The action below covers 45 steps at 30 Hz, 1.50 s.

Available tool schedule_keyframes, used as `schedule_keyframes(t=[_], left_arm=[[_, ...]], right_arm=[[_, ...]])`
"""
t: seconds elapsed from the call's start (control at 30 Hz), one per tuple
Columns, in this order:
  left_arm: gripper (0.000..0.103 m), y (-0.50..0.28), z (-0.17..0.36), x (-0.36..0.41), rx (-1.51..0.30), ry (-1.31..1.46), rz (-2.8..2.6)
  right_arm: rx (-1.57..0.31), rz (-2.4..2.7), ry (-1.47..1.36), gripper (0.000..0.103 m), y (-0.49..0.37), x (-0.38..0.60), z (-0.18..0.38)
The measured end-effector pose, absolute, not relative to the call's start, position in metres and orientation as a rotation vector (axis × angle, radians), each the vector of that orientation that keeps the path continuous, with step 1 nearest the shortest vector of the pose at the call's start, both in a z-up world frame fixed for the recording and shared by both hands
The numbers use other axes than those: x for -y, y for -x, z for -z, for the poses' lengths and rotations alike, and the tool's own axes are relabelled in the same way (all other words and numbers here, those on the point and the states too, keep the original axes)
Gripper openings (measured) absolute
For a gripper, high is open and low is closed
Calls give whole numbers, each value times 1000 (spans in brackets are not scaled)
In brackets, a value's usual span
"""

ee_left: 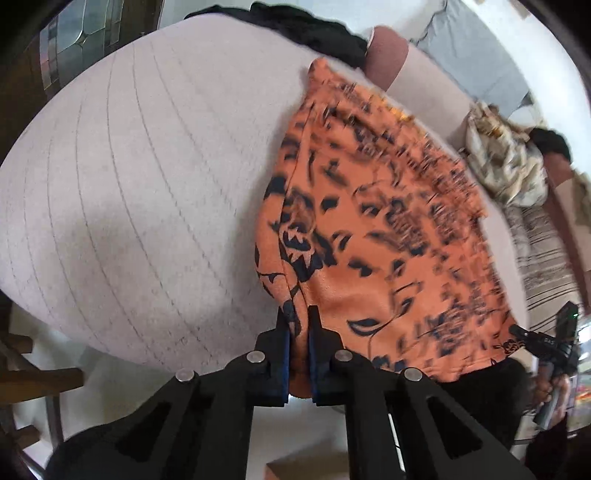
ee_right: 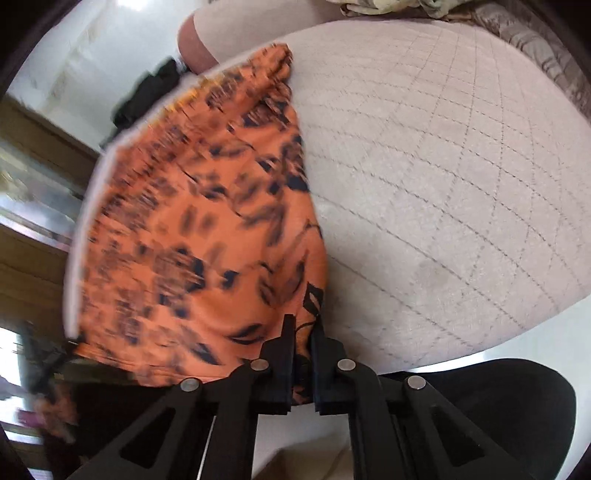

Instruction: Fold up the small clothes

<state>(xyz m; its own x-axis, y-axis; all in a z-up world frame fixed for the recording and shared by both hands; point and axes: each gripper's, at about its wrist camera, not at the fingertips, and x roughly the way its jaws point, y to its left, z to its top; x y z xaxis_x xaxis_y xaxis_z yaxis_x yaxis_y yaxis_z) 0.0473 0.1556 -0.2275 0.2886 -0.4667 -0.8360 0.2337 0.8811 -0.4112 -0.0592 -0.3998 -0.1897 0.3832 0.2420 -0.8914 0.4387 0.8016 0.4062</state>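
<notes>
Both pairs of jaws clenched on one orange garment over the quilted surface.

The left gripper (ee_left: 298, 314) and right gripper (ee_right: 300, 325) each pinch a near corner of the orange fabric with black floral print (ee_left: 373, 229) (ee_right: 192, 236), which spreads, blurred, across the pale pink quilted cover (ee_left: 140, 177) (ee_right: 436, 177); a black cloth heap (ee_left: 295, 26) and a crumpled cream garment (ee_left: 506, 166) lie beyond.

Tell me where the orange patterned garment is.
The orange garment hangs over the quilted cushion, its near edge pinched by the left gripper and right gripper.
</notes>
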Motion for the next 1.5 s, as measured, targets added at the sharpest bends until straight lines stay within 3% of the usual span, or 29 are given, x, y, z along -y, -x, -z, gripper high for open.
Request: schedule_keyframes(t=[0.4,0.53,0.7,0.9,1.23,1.4,1.43,1.47,1.5], left_arm=[[8,-133,136,-152,-1092,351,655],[8,-173,132,-125,-1109,263,604],[8,-160,148,-116,-1121,214,608],[8,-135,151,-150,-1130,287,567],[8,-93,141,-156,-1109,265,575],[8,-78,145,-162,-1118,279,566],[8,-76,146,-162,-1121,280,565],[8,-75,147,-163,-1126,281,562],[8,-74,147,-163,-1127,282,560]], right_arm=[[-859,12,-846,2,20,464,83],[-907,38,-769,2,-37,476,70],[-1135,60,-732,6,-53,462,111],[-1251,50,-749,7,5,426,177],[-1218,105,-880,10,63,409,216],[-1184,86,-932,43,77,410,214],[-1168,93,-938,66,79,411,213],[-1154,102,-941,74,81,411,212],[-1137,110,-947,74,82,412,212]])
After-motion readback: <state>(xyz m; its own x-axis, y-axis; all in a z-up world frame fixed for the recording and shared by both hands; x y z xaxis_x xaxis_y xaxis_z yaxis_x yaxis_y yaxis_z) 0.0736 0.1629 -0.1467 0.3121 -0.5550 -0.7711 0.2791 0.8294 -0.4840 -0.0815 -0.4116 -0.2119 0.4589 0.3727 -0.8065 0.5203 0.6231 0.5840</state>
